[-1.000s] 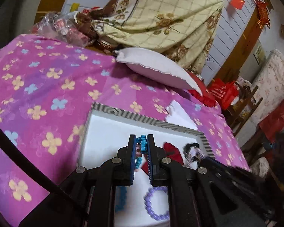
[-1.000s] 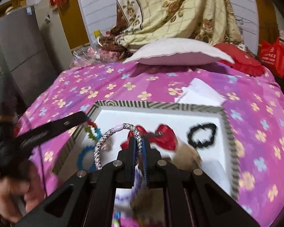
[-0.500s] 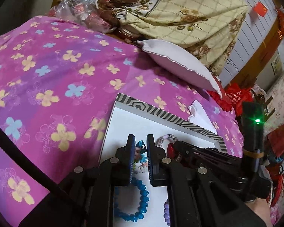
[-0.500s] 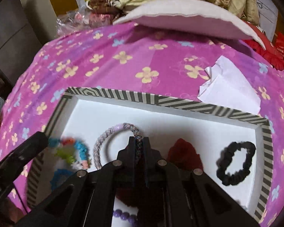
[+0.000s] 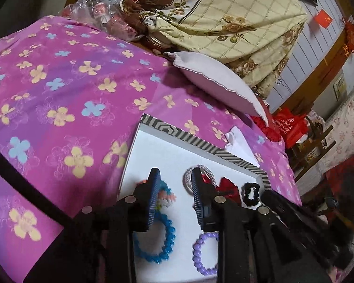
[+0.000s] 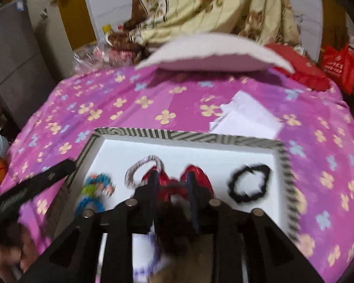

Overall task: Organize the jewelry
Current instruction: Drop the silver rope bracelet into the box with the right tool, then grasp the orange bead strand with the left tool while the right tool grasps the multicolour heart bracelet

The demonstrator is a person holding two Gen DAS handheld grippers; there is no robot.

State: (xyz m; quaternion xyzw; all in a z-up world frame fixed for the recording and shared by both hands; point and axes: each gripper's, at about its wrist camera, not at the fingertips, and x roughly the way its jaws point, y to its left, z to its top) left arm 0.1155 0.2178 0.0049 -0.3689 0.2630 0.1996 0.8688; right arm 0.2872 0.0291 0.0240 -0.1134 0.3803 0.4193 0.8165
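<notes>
Apparently both grippers, left (image 5: 174, 184), right (image 6: 171, 184), gape over tray (image 6: 224, 139).

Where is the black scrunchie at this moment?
The black scrunchie lies flat in the white tray, near its right striped edge, just right of the red bow; the left wrist view shows it there too.

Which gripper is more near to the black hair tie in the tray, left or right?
Probably right. The right gripper is open over the red bow, just beside the black hair tie. The left gripper is open over the multicolored bracelet, farther across the tray.
</notes>
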